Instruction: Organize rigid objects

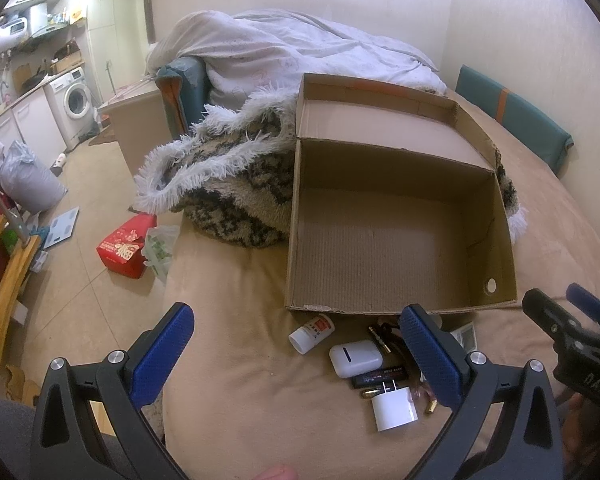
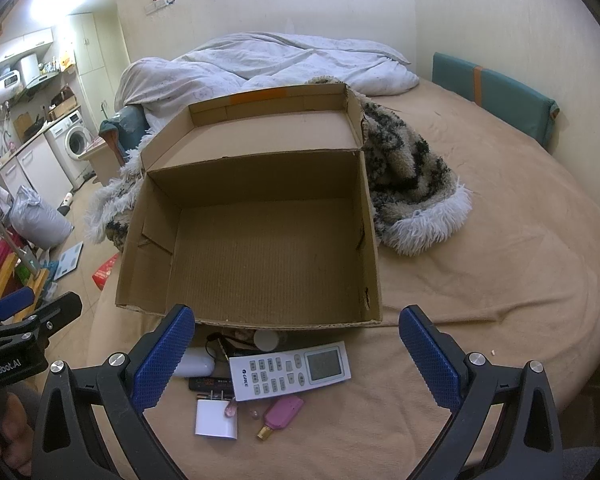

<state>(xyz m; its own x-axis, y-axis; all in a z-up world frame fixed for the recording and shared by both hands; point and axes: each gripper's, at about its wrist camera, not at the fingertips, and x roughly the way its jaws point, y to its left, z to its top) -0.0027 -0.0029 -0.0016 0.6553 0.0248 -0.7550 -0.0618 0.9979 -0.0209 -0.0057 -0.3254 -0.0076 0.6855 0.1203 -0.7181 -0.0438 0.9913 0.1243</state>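
Both claws are held low over the near edge of the bed (image 2: pixel 480 216), pointing forward and level. The left claw (image 1: pixel 296 354) is spread wide with nothing between its blue fingers (image 1: pixel 162 354); the right claw (image 2: pixel 296 354) is likewise wide apart and empty, touching nothing. A hand (image 2: pixel 4 436) is partly seen at the lower left of the right view, cut off by the frame.

Just ahead, small items are clustered on the tan sheet: a white charger (image 2: pixel 216 420), a pink bottle (image 2: pixel 282 412), a remote (image 2: pixel 290 368), a black battery (image 1: pixel 380 376), a white case (image 1: pixel 356 358) and a white tube (image 1: pixel 312 334). The case is half hidden by the left finger in the right view, and dark cords near the box front are hard to make out.

Behind them a cardboard box (image 2: pixel 364 240) is seen open and empty, its lid folded back. A fuzzy blanket (image 2: pixel 412 192) lies against it, with a white duvet (image 2: pixel 280 60) beyond. Farther left, a washer (image 1: pixel 78 100) is visible.
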